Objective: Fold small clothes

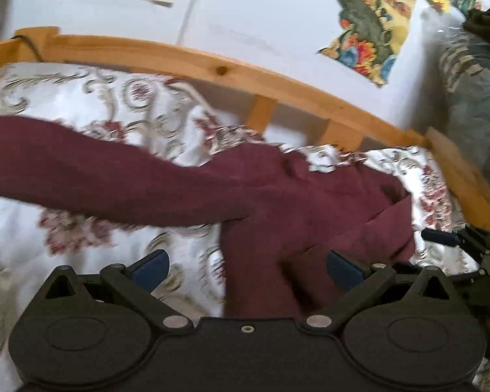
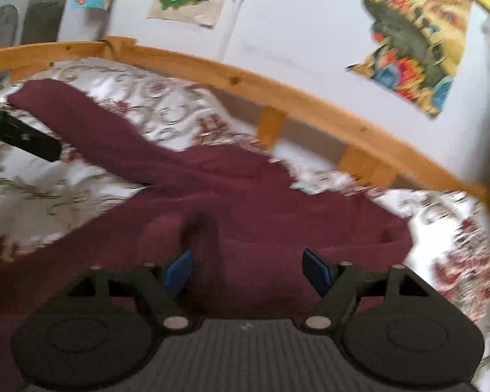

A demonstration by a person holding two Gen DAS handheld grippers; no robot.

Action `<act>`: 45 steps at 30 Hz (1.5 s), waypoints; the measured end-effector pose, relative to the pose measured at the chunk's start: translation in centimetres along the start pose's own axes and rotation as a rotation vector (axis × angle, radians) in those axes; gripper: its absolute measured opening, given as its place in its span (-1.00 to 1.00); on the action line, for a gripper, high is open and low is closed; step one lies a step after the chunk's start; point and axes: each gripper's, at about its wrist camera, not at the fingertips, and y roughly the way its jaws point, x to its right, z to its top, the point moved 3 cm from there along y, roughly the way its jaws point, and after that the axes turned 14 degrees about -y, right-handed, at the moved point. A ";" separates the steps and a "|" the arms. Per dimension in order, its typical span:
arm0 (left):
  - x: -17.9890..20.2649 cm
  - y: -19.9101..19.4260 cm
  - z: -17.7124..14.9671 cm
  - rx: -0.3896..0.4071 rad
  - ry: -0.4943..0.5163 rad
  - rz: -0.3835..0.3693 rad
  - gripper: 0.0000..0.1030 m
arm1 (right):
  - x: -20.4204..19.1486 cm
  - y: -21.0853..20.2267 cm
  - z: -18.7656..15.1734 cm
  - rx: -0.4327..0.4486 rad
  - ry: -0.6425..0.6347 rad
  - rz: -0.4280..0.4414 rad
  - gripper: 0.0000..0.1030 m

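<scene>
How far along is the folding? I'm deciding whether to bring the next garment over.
Early. The maroon garment lies spread on the floral bedspread, one long part stretched out sideways and no neat fold visible. Right now both the left gripper and right gripper hover open over it, holding nothing. Still to do: gripping an edge, folding the long part in, and folding the body over.

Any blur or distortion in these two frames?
Left wrist view: motion blur smears the bedspread and garment; the tool stays sharp. Right wrist view: heavier smear on the poster; fisheye bends the bed rail.
</scene>
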 end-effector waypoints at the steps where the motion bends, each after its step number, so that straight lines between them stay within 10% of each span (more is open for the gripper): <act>1: 0.3 0.3 0.1 0.001 0.012 -0.022 0.99 | 0.7 0.0 0.0 0.009 0.018 0.000 0.55; 9: 0.1 2.2 0.3 -0.032 0.030 -0.028 0.99 | -1.8 1.3 -0.8 -0.007 0.098 0.166 0.64; 14: -1.8 1.7 -0.7 -0.071 -0.005 0.022 0.99 | -2.8 5.3 -3.7 -0.187 0.254 0.245 0.58; 16: -2.3 1.3 -1.1 -0.078 -0.003 0.040 0.99 | -3.0 5.9 -4.6 -0.199 0.372 0.279 0.16; 18: -2.5 0.9 -1.3 -0.081 0.005 0.051 0.99 | -3.2 5.7 -4.6 -0.179 0.446 0.295 -0.74; 21: -2.7 0.2 -0.8 -0.063 -0.011 0.072 0.99 | -5.6 3.5 -1.8 -0.081 0.272 0.214 -0.81; 24: -2.9 -0.4 0.7 -0.029 -0.057 0.065 0.99 | -9.7 0.9 1.8 0.020 0.040 0.238 -0.77; 25: -2.8 -0.5 1.2 -0.017 -0.069 0.063 0.99 | -11.1 0.4 2.6 0.031 -0.022 0.271 -0.62; 27: -2.9 -0.5 2.2 0.004 -0.085 0.060 0.99 | -13.4 -0.4 3.4 0.027 -0.088 0.381 0.36; 30: -2.6 0.1 2.7 -0.015 -0.080 0.046 0.99 | -14.1 -2.7 2.6 0.046 -0.110 0.438 0.46; 33: -2.3 1.3 2.1 -0.073 -0.043 0.015 0.99 | -10.4 -3.7 1.2 0.016 -0.011 0.397 0.47; 41: -0.8 6.9 -1.9 -0.237 0.137 0.032 0.99 | 8.7 2.9 -3.9 -0.143 0.401 -0.072 0.14; 45: -1.1 8.8 -2.7 -0.247 0.179 0.088 0.98 | 15.2 8.1 -5.6 -0.182 0.542 -0.103 0.14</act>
